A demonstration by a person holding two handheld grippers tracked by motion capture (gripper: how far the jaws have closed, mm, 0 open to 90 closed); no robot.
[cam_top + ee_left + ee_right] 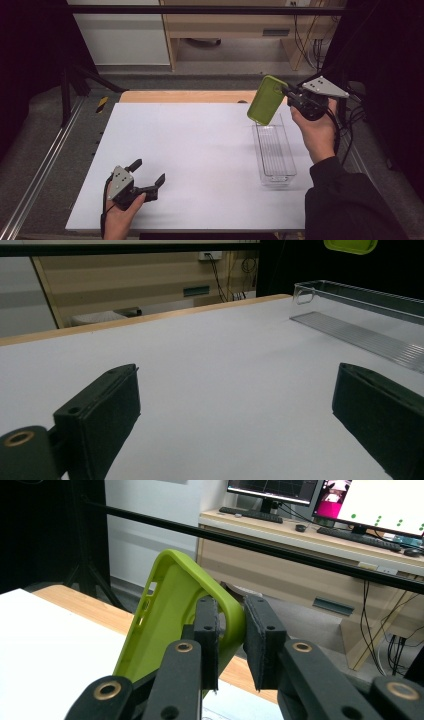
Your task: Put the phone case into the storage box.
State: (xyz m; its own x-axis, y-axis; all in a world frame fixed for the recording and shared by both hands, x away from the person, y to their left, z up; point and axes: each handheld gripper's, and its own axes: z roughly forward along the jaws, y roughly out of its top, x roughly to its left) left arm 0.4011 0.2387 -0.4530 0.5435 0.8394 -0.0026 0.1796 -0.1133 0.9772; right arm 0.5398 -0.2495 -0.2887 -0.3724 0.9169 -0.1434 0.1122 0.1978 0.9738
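A green phone case (266, 100) hangs in the air above the far end of a clear plastic bin (274, 150). My right gripper (289, 93) is shut on the case's edge, held up by a hand at the right. In the right gripper view the case (165, 625) is pinched between the two black pads, its hollow side facing left. My left gripper (148, 173) rests low on the white table (190, 150) near the front left, open with nothing between its jaws. In the left gripper view the bin (360, 320) lies ahead to the right, and the case's lower end (350, 246) shows at the top.
A wooden strip (185, 96) runs along the table's far edge. Beyond it stand a wooden desk (235, 30) and cables (305, 40). Monitors (350, 500) and keyboards sit on a desk in the right gripper view. A metal rail (40, 170) runs along the table's left side.
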